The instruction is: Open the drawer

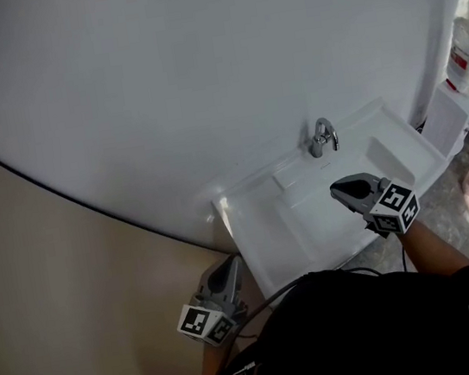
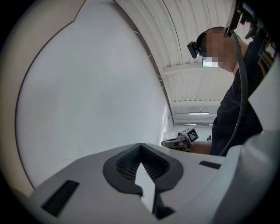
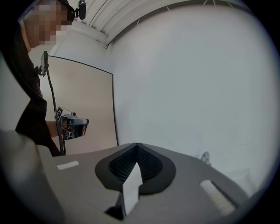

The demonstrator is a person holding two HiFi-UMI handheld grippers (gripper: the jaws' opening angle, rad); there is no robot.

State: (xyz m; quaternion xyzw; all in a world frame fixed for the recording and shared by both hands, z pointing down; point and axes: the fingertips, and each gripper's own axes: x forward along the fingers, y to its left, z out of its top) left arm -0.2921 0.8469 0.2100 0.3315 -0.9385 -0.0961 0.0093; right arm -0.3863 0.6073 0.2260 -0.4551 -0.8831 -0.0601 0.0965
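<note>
The right gripper (image 1: 337,190) is held over the sink (image 1: 256,216), its jaws closed together on nothing. The left gripper (image 1: 230,270) is held just beside the sink's near left corner, its jaws likewise closed and empty. The drawer is shown in no view, so its place and look cannot be told.

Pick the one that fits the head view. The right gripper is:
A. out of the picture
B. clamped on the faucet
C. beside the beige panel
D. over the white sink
D: the right gripper shows over the white sink, apart from the faucet; the left gripper is the one by the beige panel.
</note>
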